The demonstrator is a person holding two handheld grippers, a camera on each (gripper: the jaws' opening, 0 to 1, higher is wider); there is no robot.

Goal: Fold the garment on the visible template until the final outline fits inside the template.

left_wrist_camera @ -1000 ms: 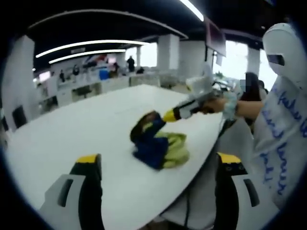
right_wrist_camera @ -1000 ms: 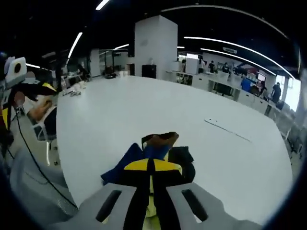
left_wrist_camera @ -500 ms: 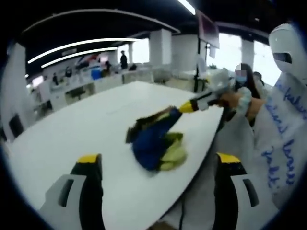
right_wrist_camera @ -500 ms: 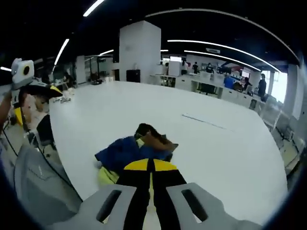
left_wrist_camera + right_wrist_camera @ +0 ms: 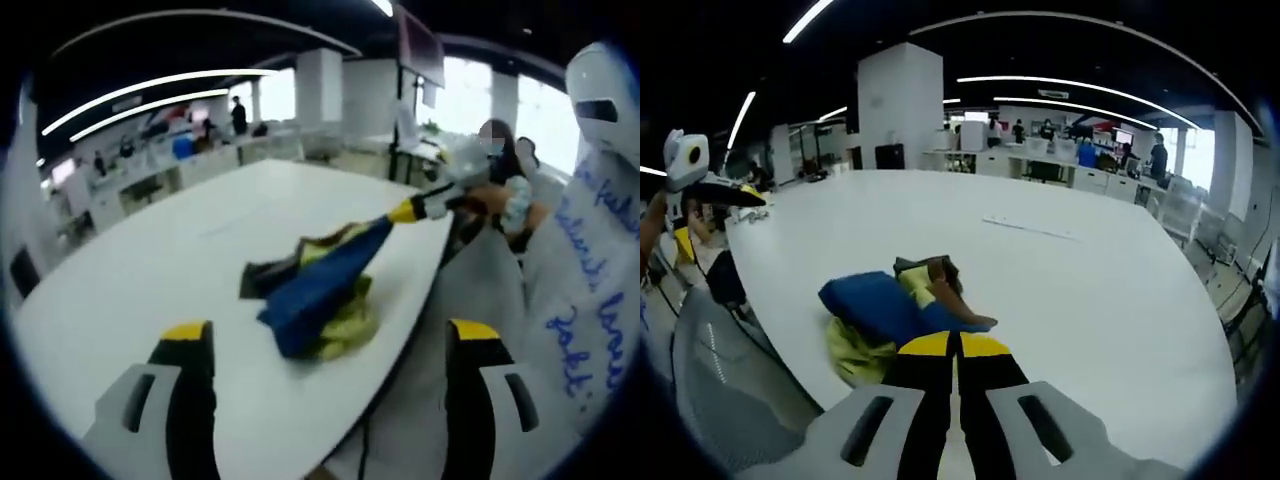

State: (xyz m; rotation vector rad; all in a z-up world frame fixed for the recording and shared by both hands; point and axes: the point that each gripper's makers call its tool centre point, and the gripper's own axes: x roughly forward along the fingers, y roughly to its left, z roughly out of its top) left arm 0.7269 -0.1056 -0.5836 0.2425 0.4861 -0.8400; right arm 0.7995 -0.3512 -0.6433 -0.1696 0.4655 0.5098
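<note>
In the left gripper view the left claw (image 5: 330,345) stands wide open near the tabletop edge, its two yellow-tipped jaws far apart with nothing between them. Beyond it the garment (image 5: 318,288) lies bunched on the white tabletop (image 5: 150,270), a heap of blue, yellow-green and dark cloth. From the right of this view the right claw (image 5: 408,210) comes in, raised above the tabletop edge, with a blue fold of the garment drawn up taut to its yellow tip. A hand (image 5: 485,200) holds that gripper, and a white sleeve with blue writing (image 5: 590,290) fills the right side.

The right gripper view shows the grip from behind: the right claw (image 5: 956,345) has its jaws pressed together on the near edge of the garment (image 5: 885,310), whose blue layer spreads over the yellow-green part, with a brown-and-dark piece at its far side. At the far left of this view the left claw (image 5: 735,195) shows small, held off the tabletop's edge. A thin strip (image 5: 1030,229) lies on the tabletop (image 5: 1080,300) well beyond the garment; whether it is the template I cannot tell.

The room is a large open office with white pillars (image 5: 900,105), long ceiling light strips (image 5: 150,90), far desks (image 5: 1040,170) and people standing at them.
</note>
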